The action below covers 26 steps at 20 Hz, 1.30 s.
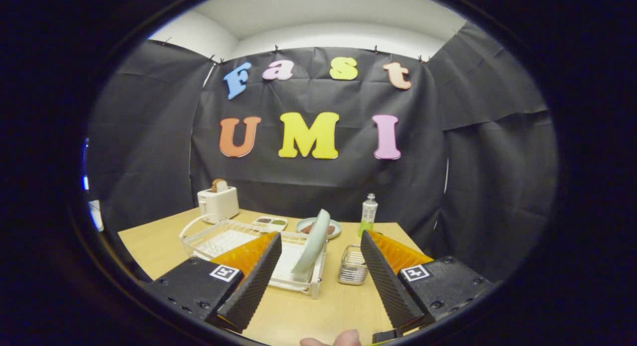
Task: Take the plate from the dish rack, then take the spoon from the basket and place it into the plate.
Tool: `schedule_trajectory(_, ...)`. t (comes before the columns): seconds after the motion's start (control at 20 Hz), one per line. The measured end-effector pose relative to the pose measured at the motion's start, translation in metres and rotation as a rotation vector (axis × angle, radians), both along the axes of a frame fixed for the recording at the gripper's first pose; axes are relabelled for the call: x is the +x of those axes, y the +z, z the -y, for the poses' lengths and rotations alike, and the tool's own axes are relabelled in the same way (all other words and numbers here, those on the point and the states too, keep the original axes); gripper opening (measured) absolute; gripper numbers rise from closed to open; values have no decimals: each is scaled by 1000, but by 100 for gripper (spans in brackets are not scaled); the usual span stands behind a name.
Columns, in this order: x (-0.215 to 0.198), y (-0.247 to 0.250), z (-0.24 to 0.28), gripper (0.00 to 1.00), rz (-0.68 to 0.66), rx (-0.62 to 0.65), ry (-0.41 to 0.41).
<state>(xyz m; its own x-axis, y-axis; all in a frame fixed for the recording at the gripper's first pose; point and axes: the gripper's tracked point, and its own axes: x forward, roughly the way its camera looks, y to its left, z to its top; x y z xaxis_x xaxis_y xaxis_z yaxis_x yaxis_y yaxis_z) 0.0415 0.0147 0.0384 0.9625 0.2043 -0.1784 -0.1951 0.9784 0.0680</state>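
Claw (321,266) spread wide, holding nothing, touching nothing, hovering above the near part of the bench (149,241). Fingers (256,279) angled apart, with the dish rack (219,239) and the basket (353,265) in the gap ahead of them. Plate (313,244), pale green, standing on edge and tilted in the clear dish rack, just ahead between the fingers, closer to the left one. Small wire basket beside the rack on its right, just inside the right finger; spoon not clearly discernible in it. Farther back: a shallow tray (269,221) with dark and green contents, a second plate (334,227) lying flat with something reddish on it, a bottle (369,214) upright near it, and a white toaster (218,200) with a slice of bread (219,185) sticking up. A fingertip (343,338) at the near edge, below the claw.
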Motion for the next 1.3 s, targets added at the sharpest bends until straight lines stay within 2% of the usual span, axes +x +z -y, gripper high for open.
schedule_trajectory(0.35,68,49,-20,100,-241,-17,79)
schedule_trajectory(0.5,99,51,-36,100,-384,-67,105)
schedule_trajectory(0.85,162,-10,-29,100,-720,-85,24)
schedule_trajectory(1.1,192,-53,-35,99,-857,-21,3)
schedule_trajectory(1.25,193,-74,-47,92,-935,41,14)
schedule_trajectory(1.3,193,-77,-50,85,-954,55,12)
